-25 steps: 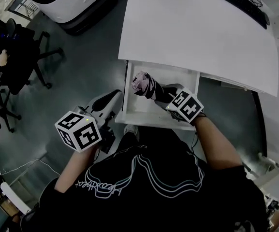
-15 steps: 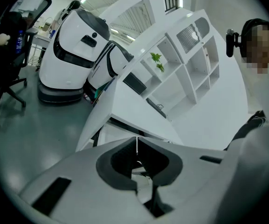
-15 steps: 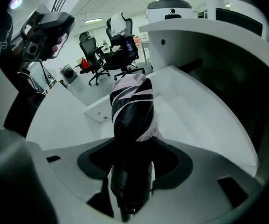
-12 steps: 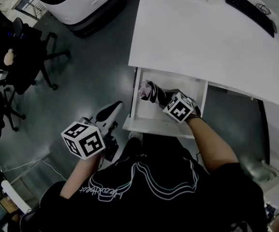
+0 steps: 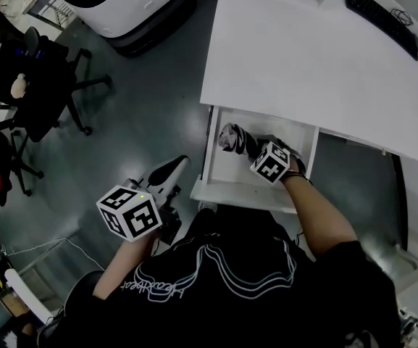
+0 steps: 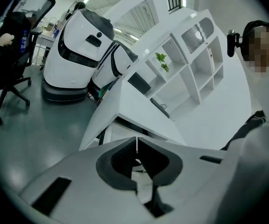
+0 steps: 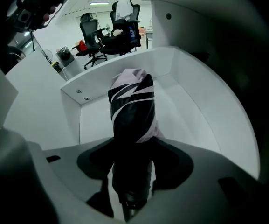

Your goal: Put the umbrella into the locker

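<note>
A folded black, white and pink umbrella (image 5: pixel 235 138) is held low inside the open white drawer (image 5: pixel 223 186) under the desk. My right gripper (image 5: pixel 256 151) is shut on it, pointing steeply down. In the right gripper view the umbrella (image 7: pixel 132 120) stands between the jaws, its pink end toward the drawer's far left corner and its black handle end at the bottom. The drawer wall (image 7: pixel 101 80) surrounds it. My left gripper (image 5: pixel 171 171) hangs over the grey floor left of the drawer. Its jaws (image 6: pixel 136 148) meet at the tips with nothing between them.
The white desk top (image 5: pixel 317 56) juts over the drawer, with a keyboard (image 5: pixel 381 19) at its far right. A large white machine (image 5: pixel 114 2) stands at the back left. Black office chairs (image 5: pixel 31 71) stand at the left. My black-shirted body fills the lower part of the head view.
My right gripper has sunk with the umbrella, from above the drawer's front down into it. The left gripper has shifted only a little.
</note>
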Demonstrator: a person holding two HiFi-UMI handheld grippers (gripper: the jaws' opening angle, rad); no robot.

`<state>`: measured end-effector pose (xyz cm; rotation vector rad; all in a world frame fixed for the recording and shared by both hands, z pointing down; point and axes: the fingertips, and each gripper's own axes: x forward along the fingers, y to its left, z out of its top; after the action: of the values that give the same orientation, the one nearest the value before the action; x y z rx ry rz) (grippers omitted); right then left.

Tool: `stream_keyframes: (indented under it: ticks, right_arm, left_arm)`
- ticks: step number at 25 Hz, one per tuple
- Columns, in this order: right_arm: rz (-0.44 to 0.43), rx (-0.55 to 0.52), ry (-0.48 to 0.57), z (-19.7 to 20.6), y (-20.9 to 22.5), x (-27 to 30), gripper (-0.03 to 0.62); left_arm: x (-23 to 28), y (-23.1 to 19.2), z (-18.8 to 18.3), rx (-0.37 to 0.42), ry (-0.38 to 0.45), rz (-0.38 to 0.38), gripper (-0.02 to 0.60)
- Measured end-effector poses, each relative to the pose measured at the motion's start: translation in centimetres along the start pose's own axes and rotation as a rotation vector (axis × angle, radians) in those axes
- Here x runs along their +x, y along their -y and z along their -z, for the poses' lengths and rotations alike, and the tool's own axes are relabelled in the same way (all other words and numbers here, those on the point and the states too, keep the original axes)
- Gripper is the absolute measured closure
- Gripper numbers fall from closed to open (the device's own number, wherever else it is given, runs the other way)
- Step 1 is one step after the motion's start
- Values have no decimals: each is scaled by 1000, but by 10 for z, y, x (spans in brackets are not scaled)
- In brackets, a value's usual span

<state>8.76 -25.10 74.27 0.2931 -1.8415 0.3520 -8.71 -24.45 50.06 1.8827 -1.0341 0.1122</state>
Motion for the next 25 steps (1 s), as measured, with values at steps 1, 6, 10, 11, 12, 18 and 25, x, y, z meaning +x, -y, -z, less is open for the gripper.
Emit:
stream_keyframes:
  ticks: [1,6,10,11,12,18,25]
  right_arm:
    - [-1,0,2,0,-1,1,362]
    - [-13,-10,21,0,-2,4,349]
    - [-53,31,24,1,-5,4,246]
    - [-57,45,25,1,-5,3,212]
    - [-55,55,28,1,-5,2,190]
    - [-1,127,71,-7,11,-22,141]
    - [-10,259,325,-52,1,-98,255]
  left_arm:
    - [0,0,1,1,-2,1,569]
    - [2,-4,3,-8,-11,0,569]
    - [3,-1,2,-6,-11,11,569]
    - [3,0,1,-4,-11,13,568]
    - [3,0,0,-3,-9,14,569]
    - [-3,-2,-3,-13,8,22,569]
    - [-5,6,-2,0,7,63,569]
